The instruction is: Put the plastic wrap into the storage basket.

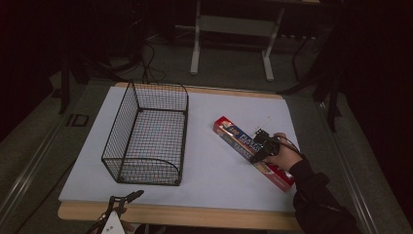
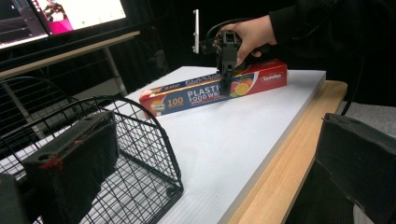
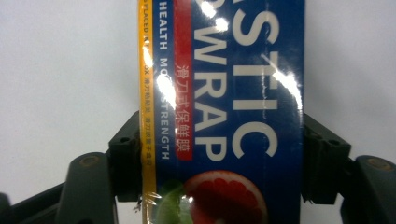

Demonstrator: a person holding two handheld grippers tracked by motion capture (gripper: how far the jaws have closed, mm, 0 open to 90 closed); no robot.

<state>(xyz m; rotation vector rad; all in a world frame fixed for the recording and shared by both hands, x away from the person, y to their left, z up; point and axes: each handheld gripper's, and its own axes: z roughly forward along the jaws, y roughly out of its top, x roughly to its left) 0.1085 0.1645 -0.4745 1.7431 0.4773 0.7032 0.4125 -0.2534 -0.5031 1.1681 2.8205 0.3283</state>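
A long red and blue plastic food wrap box (image 1: 234, 136) lies at an angle on the white board, right of the middle. My right gripper (image 1: 260, 148) points down on it near its middle, held by a hand in a black sleeve. In the right gripper view the two jaws press on the box's (image 3: 219, 93) long sides, so the gripper (image 3: 219, 154) is shut on it. The left gripper view shows the box (image 2: 196, 95) resting flat under that gripper (image 2: 227, 79). My left gripper (image 1: 127, 197) sits at the table's front left edge, its jaws wide apart (image 2: 215, 126) and empty.
A black wire basket (image 1: 182, 141) stands on the left half of the white board (image 1: 219, 170), with nothing in it; its near corner (image 2: 140, 140) is close before the left gripper. A wooden table edge (image 1: 195, 214) runs along the front. A metal frame (image 1: 234, 29) stands behind the table.
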